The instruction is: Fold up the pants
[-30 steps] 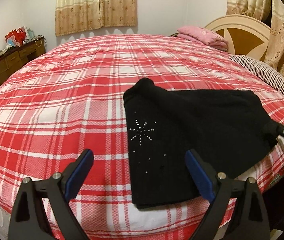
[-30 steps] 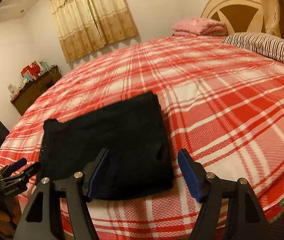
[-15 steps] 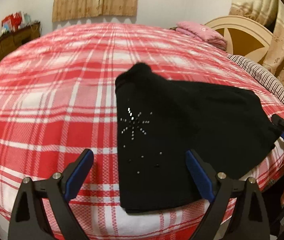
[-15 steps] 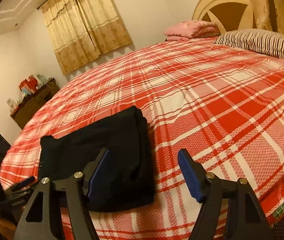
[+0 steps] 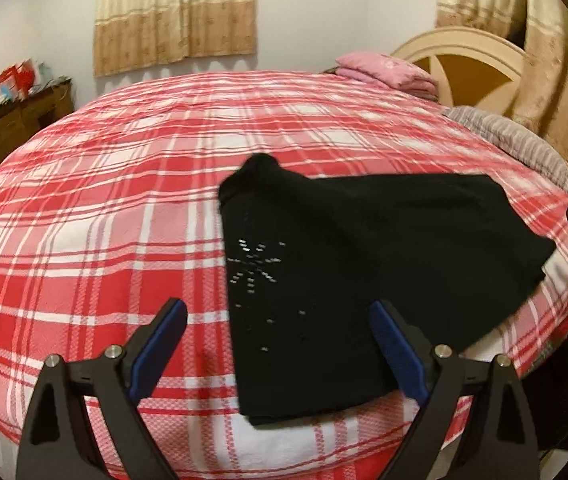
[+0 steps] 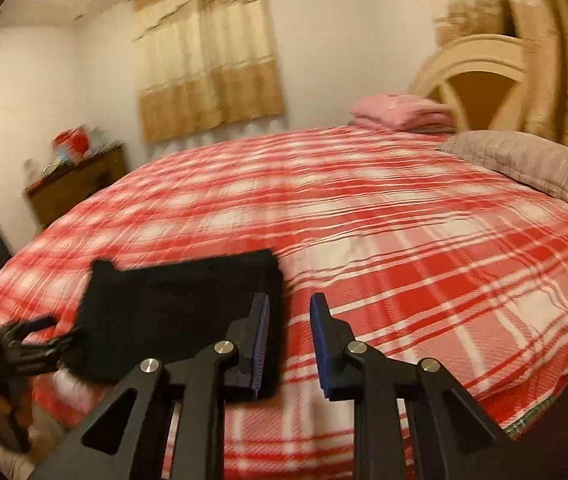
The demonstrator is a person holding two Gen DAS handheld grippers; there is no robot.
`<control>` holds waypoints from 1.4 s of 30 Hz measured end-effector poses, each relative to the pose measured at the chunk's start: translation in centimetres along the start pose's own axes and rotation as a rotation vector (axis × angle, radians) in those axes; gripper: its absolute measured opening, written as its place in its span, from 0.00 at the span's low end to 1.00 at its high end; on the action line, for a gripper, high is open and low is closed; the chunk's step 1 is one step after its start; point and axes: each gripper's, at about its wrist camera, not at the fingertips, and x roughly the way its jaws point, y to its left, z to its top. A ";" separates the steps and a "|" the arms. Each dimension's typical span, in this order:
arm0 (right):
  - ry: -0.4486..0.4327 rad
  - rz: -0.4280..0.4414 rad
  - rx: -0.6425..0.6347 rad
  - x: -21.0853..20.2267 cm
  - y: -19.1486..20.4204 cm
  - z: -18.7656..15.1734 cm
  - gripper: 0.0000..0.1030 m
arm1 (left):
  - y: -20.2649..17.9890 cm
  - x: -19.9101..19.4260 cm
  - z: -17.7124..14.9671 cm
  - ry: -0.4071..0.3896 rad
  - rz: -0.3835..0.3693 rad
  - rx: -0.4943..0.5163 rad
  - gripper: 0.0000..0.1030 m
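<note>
Black folded pants (image 5: 368,280) lie on your red plaid bed (image 5: 84,220), near its edge.
Your left gripper (image 5: 278,344) gapes wide; your right gripper (image 6: 289,340), just narrowed, holds nothing; motion blur hides fabric detail.

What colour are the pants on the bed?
Black, with a small silvery star of studs. The pants show best in the left wrist view.
</note>
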 end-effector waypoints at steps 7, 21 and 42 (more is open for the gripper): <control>0.060 0.202 -0.095 1.8 5.4 -0.8 0.23 | 2.0 -0.9 0.0 -0.003 0.057 -0.029 0.92; 0.313 0.561 -0.430 15.3 19.3 5.7 0.22 | -0.3 -1.3 -1.1 -0.183 0.059 0.212 0.77; 0.611 0.426 -0.932 24.3 26.5 3.6 0.29 | -0.6 1.4 -1.7 -0.128 -0.045 0.169 0.77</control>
